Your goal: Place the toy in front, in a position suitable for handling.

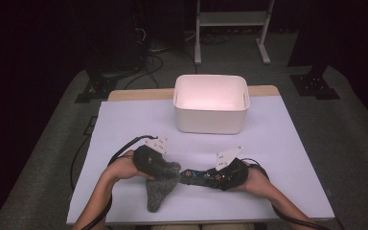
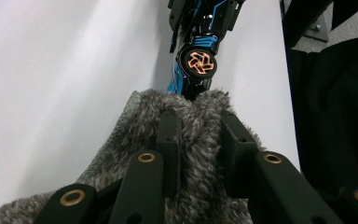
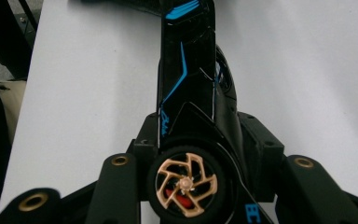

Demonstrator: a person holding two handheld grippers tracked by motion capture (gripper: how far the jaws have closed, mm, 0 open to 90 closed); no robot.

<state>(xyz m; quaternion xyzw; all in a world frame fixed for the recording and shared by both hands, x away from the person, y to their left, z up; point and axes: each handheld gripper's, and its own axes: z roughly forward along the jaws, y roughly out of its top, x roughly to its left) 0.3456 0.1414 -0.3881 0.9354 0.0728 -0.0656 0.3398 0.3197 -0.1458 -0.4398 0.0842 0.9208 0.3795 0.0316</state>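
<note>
Left tool [image 2: 198,140]: its two black jaws are pinched on a fold of the grey furry cloth [image 2: 196,112]; in the left gripper view the pile bulges up between and around the pads.
Right tool [image 3: 200,140]: its jaws are clamped on the sides of a black toy car [image 3: 186,93] with blue stripes, just behind a wheel with a copper-coloured rim [image 3: 186,184].
Left hand [image 1: 120,167]: comes in from the near edge on the left and holds its tool turned toward the middle of the desk.
Right hand [image 1: 254,179]: comes in from the near right, with its tool pointing left toward the other one.
Cloth: in the high view it hangs from the left tool as a tapering grey flap [image 1: 159,189], its lower tip near the front edge of the desk.
Toy car: in the high view it lies level [image 1: 199,176] between the two tools, its free end right at the cloth; the left gripper view shows the car's nose and one wheel just beyond the cloth's top edge.
Contact between car and cloth: they meet or nearly meet; I cannot tell whether they press together.
Desk [image 1: 278,143]: a pale, plain top.
White tub [image 1: 211,120]: stands at the far middle of the desk, open side up, well apart from both tools.
Cables: a dark cable [image 1: 124,146] loops off behind the left tool.
</note>
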